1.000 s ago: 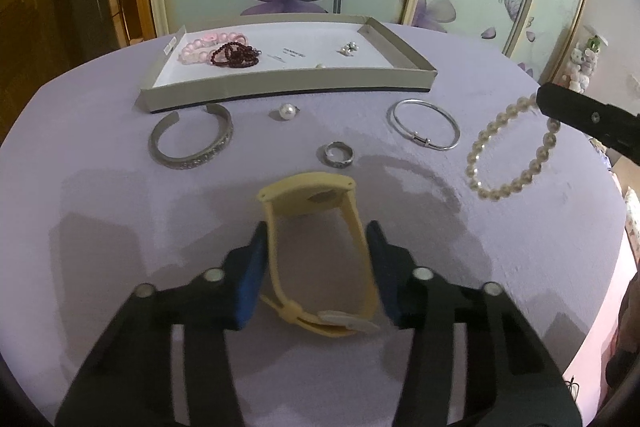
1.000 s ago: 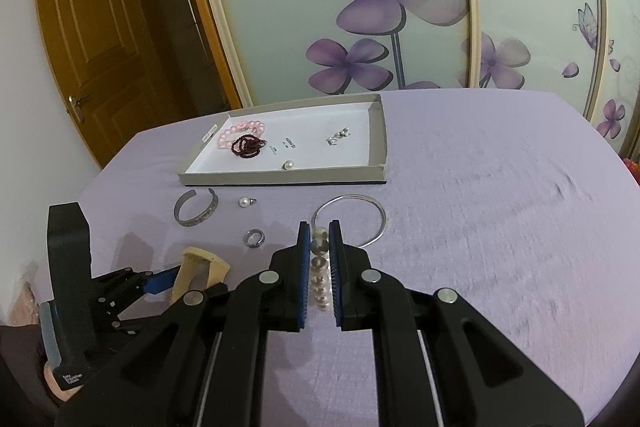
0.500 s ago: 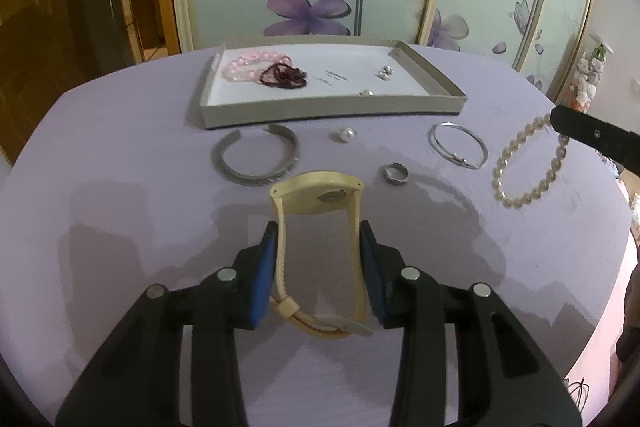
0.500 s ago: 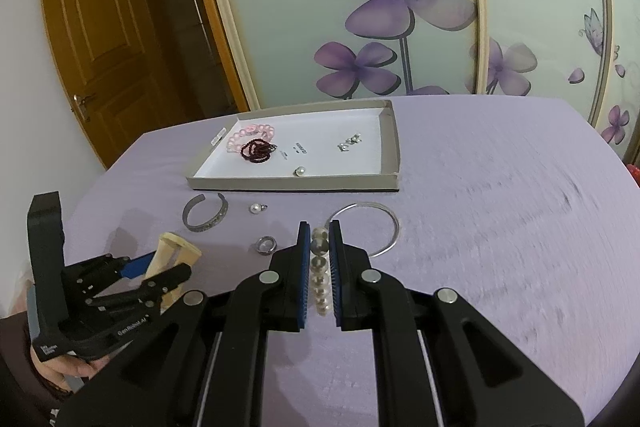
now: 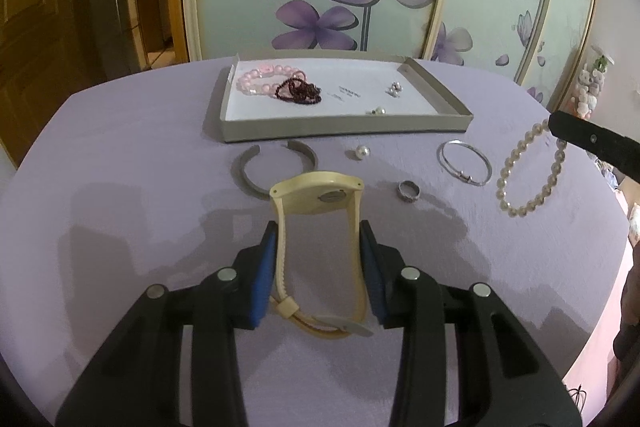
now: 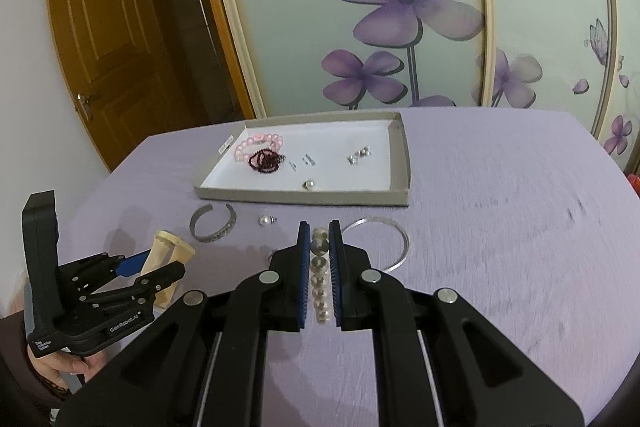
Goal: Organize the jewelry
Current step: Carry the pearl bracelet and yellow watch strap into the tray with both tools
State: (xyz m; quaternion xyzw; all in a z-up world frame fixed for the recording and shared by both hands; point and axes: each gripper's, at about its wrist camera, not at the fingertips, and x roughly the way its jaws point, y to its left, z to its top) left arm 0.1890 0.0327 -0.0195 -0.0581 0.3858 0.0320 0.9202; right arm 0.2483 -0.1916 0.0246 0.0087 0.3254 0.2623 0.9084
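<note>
Cream watch [image 5: 316,199] clamped between left fingers [image 5: 266,267]

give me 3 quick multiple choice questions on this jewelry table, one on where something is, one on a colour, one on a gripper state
1. Where does the small ring lie?
A. in the tray
B. on the purple cloth, outside the tray
C. between the right gripper's pads

2. What colour is the watch strap in the left gripper?
A. cream yellow
B. black
C. red

3. What is the right gripper doing?
A. standing wide open over nothing
B. shut on the silver bangle
C. shut on the pearl bracelet

Answers:
1 B: the small ring sits on the purple cloth, in front of the tray.
2 A: the watch in the left gripper is pale yellow.
3 C: the right gripper pinches the pearl bracelet.
</note>
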